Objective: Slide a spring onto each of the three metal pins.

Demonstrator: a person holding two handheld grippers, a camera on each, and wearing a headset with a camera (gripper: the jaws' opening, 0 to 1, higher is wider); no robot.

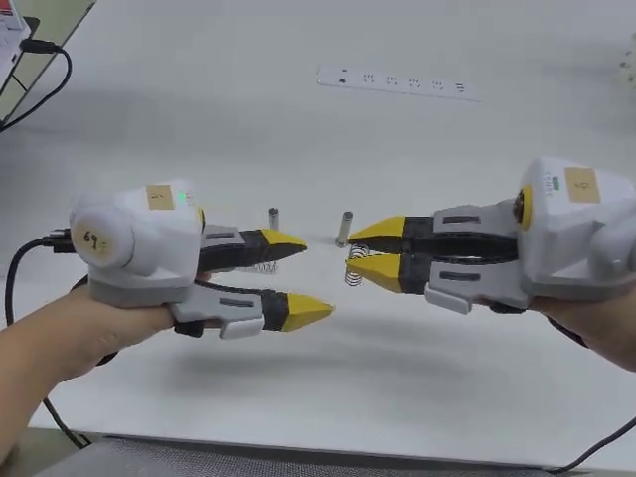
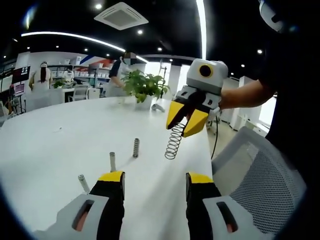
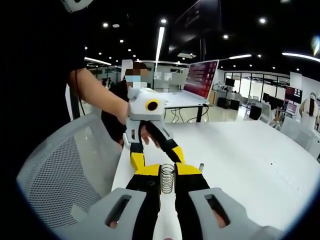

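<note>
While the right gripper (image 1: 353, 250) clamped a spring (image 1: 355, 268) between its yellow tips above the white table (image 1: 199, 129), the step in hand looked like carrying that spring to a pin. In the left gripper view the coil hung down from those jaws, slightly tilted, with its lower end free. The left gripper (image 1: 316, 276) hovered opposite, jaws spread wide and holding nothing.

Two bare metal pins stood upright on the table beyond the tips. The left-hand pin (image 1: 273, 217) was near the left gripper. The right-hand pin (image 1: 345, 227) was just beside the held spring. In the left gripper view a third post (image 2: 135, 147) looked coiled, as if a spring already sat on it, though it was too small to be sure. A second coil (image 1: 263, 266) showed under the left gripper's upper jaw in the head view. Whether that was the same thing could not be told.

The next move probably called for bringing the spring's free end squarely over a bare pin's top, righting its tilt, lowering it and letting go. The open left jaws crowded the pins and might need to back off or steady the coil.

A power strip (image 1: 397, 82) and a black cable (image 1: 45, 75) lay well apart. A potted plant (image 2: 145, 87) and a mesh chair (image 3: 65, 170) were also clear of the work.
</note>
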